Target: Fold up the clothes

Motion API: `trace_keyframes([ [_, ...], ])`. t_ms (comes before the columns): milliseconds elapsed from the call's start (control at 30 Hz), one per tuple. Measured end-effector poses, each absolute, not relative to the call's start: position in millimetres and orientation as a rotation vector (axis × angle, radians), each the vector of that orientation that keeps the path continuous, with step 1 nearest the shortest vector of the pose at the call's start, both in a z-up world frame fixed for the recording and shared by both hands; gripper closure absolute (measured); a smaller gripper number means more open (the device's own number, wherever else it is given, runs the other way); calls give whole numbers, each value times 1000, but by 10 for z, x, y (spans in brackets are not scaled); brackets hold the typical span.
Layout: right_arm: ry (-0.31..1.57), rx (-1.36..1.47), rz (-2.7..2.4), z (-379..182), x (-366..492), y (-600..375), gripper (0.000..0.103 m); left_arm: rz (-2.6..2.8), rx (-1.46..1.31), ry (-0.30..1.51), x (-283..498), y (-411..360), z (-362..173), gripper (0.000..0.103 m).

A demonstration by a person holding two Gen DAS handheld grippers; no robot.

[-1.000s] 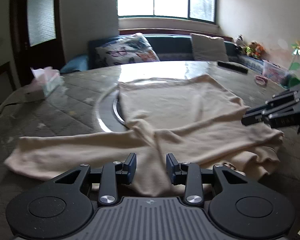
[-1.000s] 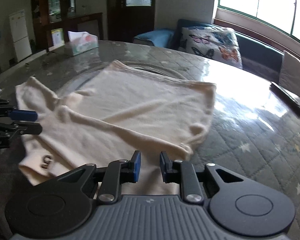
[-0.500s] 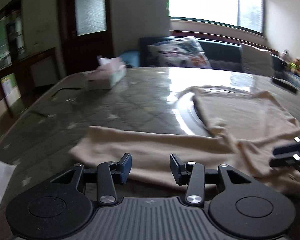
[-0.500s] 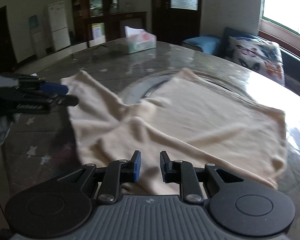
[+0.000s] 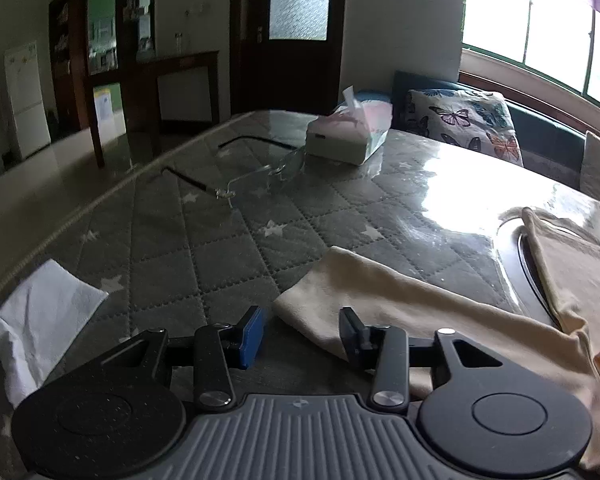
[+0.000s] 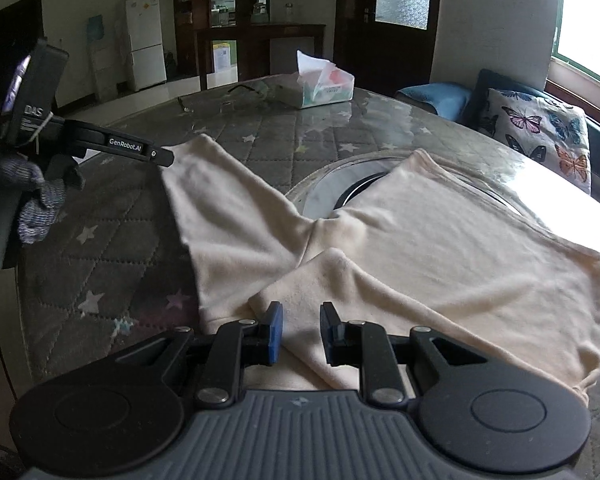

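A cream long-sleeved top (image 6: 440, 240) lies flat on the quilted table. One sleeve (image 6: 220, 216) stretches out to the left; the other sleeve (image 6: 340, 280) lies folded across the body. My left gripper (image 5: 302, 332) is open, just above the cuff end of the stretched sleeve (image 5: 380, 300). It also shows in the right wrist view (image 6: 164, 156) at the cuff. My right gripper (image 6: 300, 328) is open and empty, low over the folded sleeve near the top's edge.
A tissue box (image 5: 350, 132) and a pair of glasses (image 5: 256, 176) sit at the table's far side. A white tissue (image 5: 40, 320) lies near the left table edge. A round glass turntable (image 6: 340, 188) lies under the top. A sofa with a butterfly cushion (image 6: 540, 136) stands behind.
My left gripper has swung left along the stretched sleeve to its cuff and opened wider. My right gripper has shifted left over the folded sleeve. The top has not moved.
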State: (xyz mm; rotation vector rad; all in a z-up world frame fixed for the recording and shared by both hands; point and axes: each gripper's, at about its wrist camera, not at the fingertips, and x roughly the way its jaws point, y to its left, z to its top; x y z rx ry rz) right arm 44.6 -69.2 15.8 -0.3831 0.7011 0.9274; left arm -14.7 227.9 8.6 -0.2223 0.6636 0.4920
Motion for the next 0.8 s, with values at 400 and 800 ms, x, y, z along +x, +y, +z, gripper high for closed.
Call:
trace_keyframes([
  [400, 680, -335, 899, 295, 437, -914, 83, 452, -303, 616, -179, 2226, 238, 97],
  [800, 685, -212, 770, 417, 608, -1486, 83, -25, -155, 485, -6, 770, 939, 97],
])
